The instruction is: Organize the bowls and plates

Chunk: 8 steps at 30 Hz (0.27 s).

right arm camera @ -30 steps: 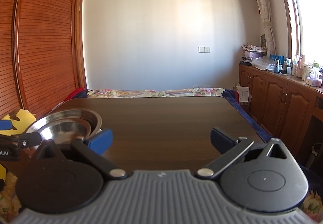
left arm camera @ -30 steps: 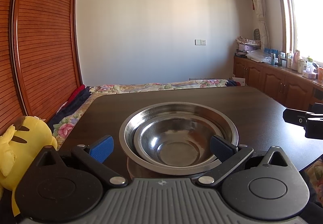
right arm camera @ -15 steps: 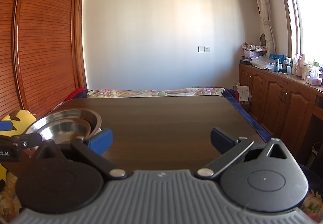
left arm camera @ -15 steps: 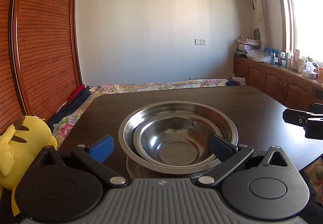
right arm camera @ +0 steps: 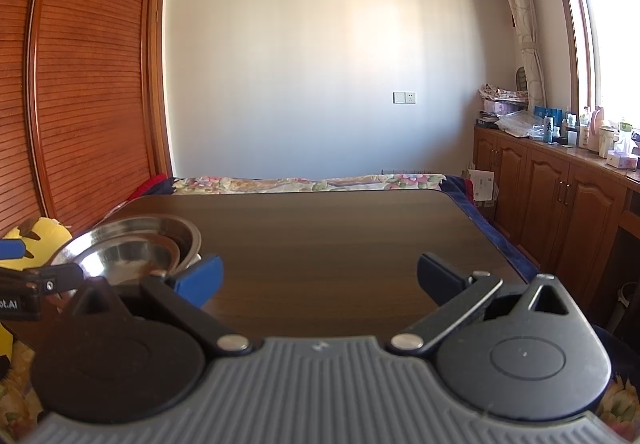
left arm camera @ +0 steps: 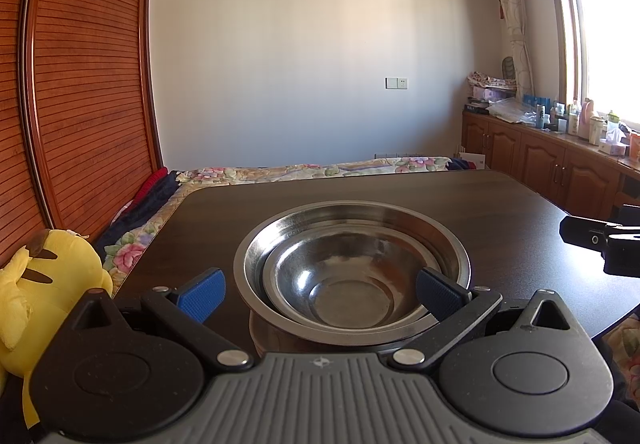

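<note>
A dark wooden table (left arm camera: 400, 200) fills the middle of both views, its far edge meeting a floral bedspread (left arm camera: 312, 170) just behind it. On the left side of each frame stands a slatted wooden wardrobe door (left arm camera: 88, 84); along the right runs a row of wooden cabinets (right arm camera: 560, 196) with bottles and boxes on top, too small to tell apart.

In the lower centre of the left wrist view sits a large steel bowl (left arm camera: 352, 220) on the table. Nested inside it, shifted toward the near rim, is a smaller steel bowl (left arm camera: 344, 284). The smaller one holds nothing but reflections. Something rounded shows under the near edge of the large bowl, perhaps its base or its mirror image in the tabletop; I cannot tell which. In the right wrist view the same nested pair (right arm camera: 132, 248) lies at the lower left of the frame.

The left gripper (left arm camera: 320, 290) is spread wide, its blue fingers (left arm camera: 202, 294) flanking the near side of the bowls without clamping them. The right gripper (right arm camera: 320, 280) is equally wide, over bare table, holding nothing.

A yellow plush toy (left arm camera: 44, 284) sits at the lower left, off the table.
</note>
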Tool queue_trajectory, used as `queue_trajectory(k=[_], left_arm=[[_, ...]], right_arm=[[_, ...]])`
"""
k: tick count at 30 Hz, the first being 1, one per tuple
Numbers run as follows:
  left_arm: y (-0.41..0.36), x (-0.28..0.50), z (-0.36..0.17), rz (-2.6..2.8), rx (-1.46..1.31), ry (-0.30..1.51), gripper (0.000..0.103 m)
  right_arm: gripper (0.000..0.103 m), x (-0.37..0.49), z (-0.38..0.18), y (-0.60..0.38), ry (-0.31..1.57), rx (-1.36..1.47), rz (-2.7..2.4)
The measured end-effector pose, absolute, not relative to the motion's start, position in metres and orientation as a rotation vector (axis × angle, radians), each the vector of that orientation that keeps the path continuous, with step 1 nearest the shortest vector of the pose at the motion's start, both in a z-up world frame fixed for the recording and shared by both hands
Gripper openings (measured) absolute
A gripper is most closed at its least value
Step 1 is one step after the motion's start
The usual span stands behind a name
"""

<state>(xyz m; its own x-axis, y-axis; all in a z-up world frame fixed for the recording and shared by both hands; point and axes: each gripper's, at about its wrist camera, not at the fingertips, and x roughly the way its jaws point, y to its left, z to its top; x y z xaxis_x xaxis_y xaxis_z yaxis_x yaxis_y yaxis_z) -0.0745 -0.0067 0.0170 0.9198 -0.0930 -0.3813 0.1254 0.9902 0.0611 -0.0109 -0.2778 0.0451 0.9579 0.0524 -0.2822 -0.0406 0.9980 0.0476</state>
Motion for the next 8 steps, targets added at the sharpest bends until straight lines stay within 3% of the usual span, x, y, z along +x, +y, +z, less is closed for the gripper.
queue_trajectory(k=[8], left_arm=[[-0.0078, -0.0744, 0.0163, -0.111, 0.083, 0.386, 0.103]], right_arm=[[0.103, -0.0107, 0.0451, -0.2777, 0.288, 0.044, 0.048]])
